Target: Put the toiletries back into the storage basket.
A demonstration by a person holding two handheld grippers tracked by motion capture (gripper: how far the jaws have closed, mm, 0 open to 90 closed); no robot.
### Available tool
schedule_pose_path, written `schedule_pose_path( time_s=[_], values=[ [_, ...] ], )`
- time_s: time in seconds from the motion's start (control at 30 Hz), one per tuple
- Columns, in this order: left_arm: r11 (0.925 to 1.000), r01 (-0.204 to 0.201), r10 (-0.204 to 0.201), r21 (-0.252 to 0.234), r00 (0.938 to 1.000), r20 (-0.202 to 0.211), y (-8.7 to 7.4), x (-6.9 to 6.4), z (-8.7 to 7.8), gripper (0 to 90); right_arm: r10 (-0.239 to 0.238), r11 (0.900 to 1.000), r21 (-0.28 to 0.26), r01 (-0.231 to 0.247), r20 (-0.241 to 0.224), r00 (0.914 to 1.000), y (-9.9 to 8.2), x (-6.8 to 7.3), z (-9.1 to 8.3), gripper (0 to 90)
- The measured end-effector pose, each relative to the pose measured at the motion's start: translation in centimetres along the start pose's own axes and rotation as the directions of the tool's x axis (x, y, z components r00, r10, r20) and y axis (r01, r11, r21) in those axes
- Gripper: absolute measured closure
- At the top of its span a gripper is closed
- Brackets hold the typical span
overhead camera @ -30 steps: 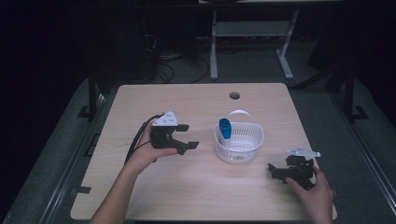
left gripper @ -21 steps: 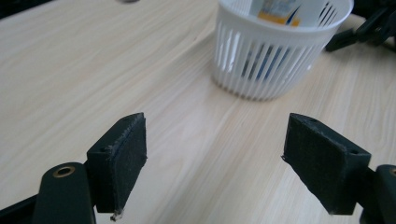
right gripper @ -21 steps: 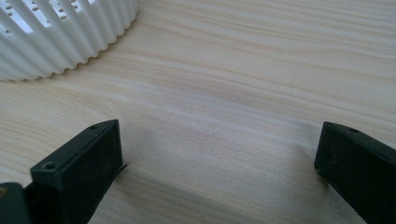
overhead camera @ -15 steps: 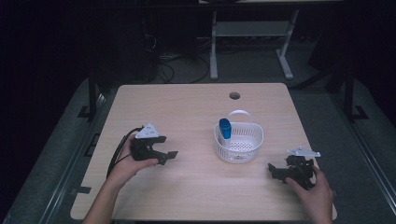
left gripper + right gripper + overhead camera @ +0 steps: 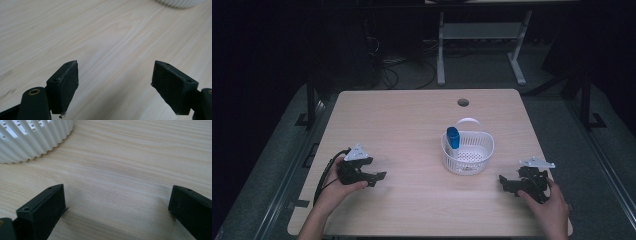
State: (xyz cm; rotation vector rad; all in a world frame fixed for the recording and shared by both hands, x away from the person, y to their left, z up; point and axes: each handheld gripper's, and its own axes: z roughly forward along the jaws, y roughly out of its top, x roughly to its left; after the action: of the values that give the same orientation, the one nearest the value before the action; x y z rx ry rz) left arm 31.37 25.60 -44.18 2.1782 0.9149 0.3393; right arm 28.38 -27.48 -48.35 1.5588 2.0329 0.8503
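Fingers [image 5: 65, 85] wide apart, empty.

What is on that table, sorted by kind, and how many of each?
White basket: 1
Blue object standing in the basket: 1
Hand-held grippers, left gripper and right gripper: 2
Total: 4

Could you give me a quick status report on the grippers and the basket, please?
Left gripper open, empty, low over the table. Right gripper open, empty, right of the basket. Blue tube upright in the basket. Nothing in the way.
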Motion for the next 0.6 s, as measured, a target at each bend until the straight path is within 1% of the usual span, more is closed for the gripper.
schedule_pose_path(
  time_s=[0.07, 0.17, 0.2, 0.27, 0.33, 0.37, 0.4, 0.43, 0.47, 0.53, 0.6],
  values=[
    [0.9998, 0.018, -0.018, 0.009, 0.9998, -0.003, -0.5, 0.2, 0.0, 21.5, 0.001, 1.0, 0.0, -0.001, 0.0, 1.0, 0.0, 0.0, 0.0, 0.5],
    [0.9993, 0.023, -0.023, 0.03, 0.9996, -0.014, -1.2, 0.5, 0.3, 21.5, 0.001, 1.0, 0.0, -0.001, 0.0, 1.0, 0.0, 0.0, 0.0, 0.5],
    [0.9987, 0.022, -0.021, 0.045, 0.9995, -0.022, -1.4, 0.5, 0.4, 21.5, 0.0, 1.0, 0.0, 0.0, 0.0, 1.0, 0.0, 0.0, 0.0, 0.5],
    [0.9973, 0.031, -0.029, 0.066, 0.9988, -0.041, -1.8, 0.6, 0.8, 21.5, 0.0, 1.0, 0.0, 0.0, 0.0, 1.0, 0.0, 0.0, 0.0, 0.5],
    [0.9964, 0.031, -0.028, 0.079, 0.9986, -0.044, -2.2, 0.8, 1.0, 20.9, 0.0, 1.0, 0.0, 0.0, 0.0, 1.0, 0.0, 0.0, 0.0, 0.5],
    [0.9971, 0.03, -0.027, 0.069, 0.9985, -0.049, -2.3, 0.8, 1.1, 20.9, 0.0, 1.0, 0.0, 0.0, 0.0, 1.0, 0.0, 0.0, 0.0, 0.5],
    [0.9973, 0.018, -0.015, 0.072, 0.9987, -0.049, -2.4, 0.9, 1.0, 20.3, 0.0, 1.0, 0.0, 0.0, 0.0, 1.0, 0.0, 0.0, 0.0, 0.5],
    [0.9976, 0.021, -0.017, 0.067, 0.9983, -0.057, -2.4, 0.9, 1.0, 20.3, 0.001, 1.0, 0.001, -0.001, 0.0, 1.0, 0.0, 0.0, 0.0, 0.5],
    [0.9978, 0.012, -0.007, 0.066, 0.9978, -0.066, -2.5, 0.9, 1.1, 19.9, 0.0, 1.0, 0.0, 0.0, 0.0, 1.0, 0.0, 0.0, 0.0, 0.5],
    [0.9983, -0.008, 0.011, 0.058, 0.9982, -0.06, -2.7, 1.0, 1.1, 16.6, 0.001, 1.0, 0.001, -0.001, 0.0, 1.0, 0.0, 0.0, 0.0, 0.5],
    [0.9992, -0.009, 0.011, 0.038, 0.9984, -0.056, -3.0, 1.0, 1.1, 14.6, 0.001, 1.0, 0.001, -0.001, 0.0, 1.0, 0.0, 0.0, 0.0, 0.5]
  ],
)
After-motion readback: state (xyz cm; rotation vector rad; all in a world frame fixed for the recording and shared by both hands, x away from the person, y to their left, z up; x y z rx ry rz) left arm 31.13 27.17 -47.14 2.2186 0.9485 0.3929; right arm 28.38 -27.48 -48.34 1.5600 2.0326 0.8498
